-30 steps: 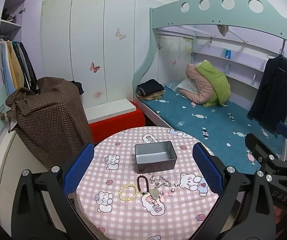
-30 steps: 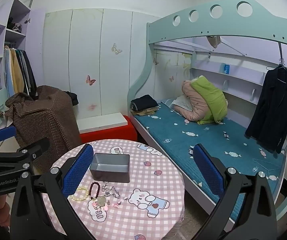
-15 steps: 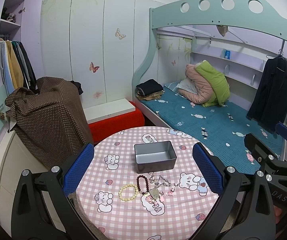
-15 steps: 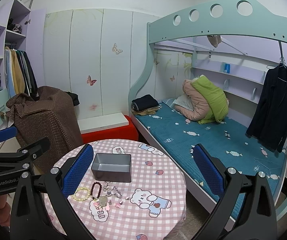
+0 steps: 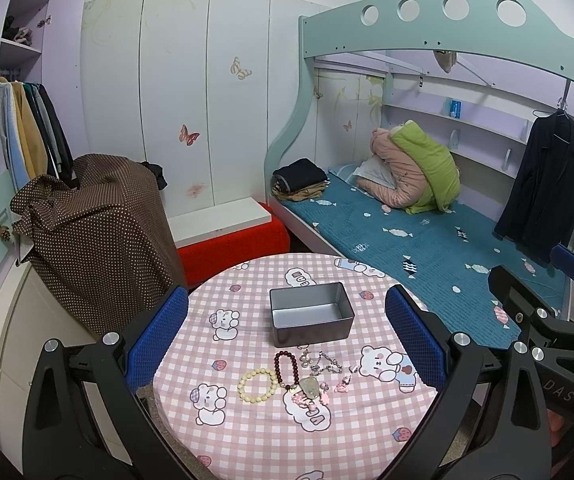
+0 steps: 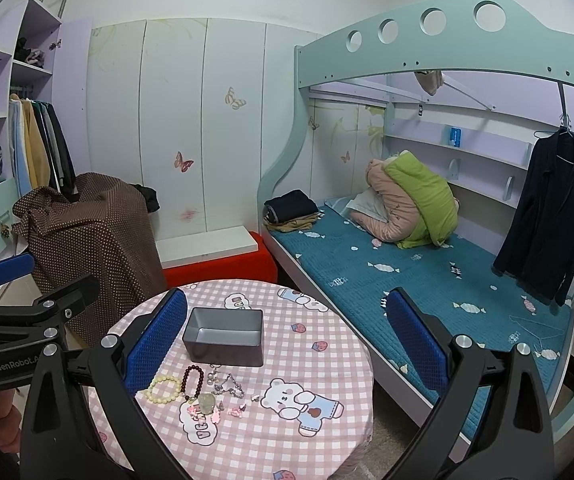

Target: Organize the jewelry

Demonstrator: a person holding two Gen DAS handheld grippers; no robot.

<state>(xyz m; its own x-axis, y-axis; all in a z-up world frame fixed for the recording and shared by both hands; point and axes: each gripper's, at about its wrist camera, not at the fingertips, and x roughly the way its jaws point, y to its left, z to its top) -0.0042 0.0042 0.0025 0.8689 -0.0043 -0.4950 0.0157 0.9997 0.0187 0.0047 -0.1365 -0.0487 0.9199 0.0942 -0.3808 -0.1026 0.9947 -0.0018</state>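
A round table [image 5: 255,440] with a pink checked cloth holds an empty grey metal box [image 5: 311,314], also in the right wrist view [image 6: 223,336]. In front of the box lie a cream bead bracelet [image 5: 257,385], a dark red bead bracelet [image 5: 285,368], a silver chain [image 5: 325,363], a pale green pendant [image 5: 310,387] and small pink pieces [image 5: 342,387]. The same jewelry shows in the right wrist view: cream bracelet [image 6: 163,389], dark bracelet [image 6: 192,381]. My left gripper [image 5: 287,344] is open and empty above the table. My right gripper [image 6: 287,348] is open and empty, to the right of the left one.
A bunk bed [image 5: 427,236] with a teal mattress stands to the right of the table. A brown dotted cloth covers something [image 5: 95,240] at the left. A red bench [image 5: 231,240] stands behind the table. A dark jacket [image 5: 543,184] hangs at the right.
Both views have shifted only slightly. The jewelry and the box have not moved, and both grippers stay open.
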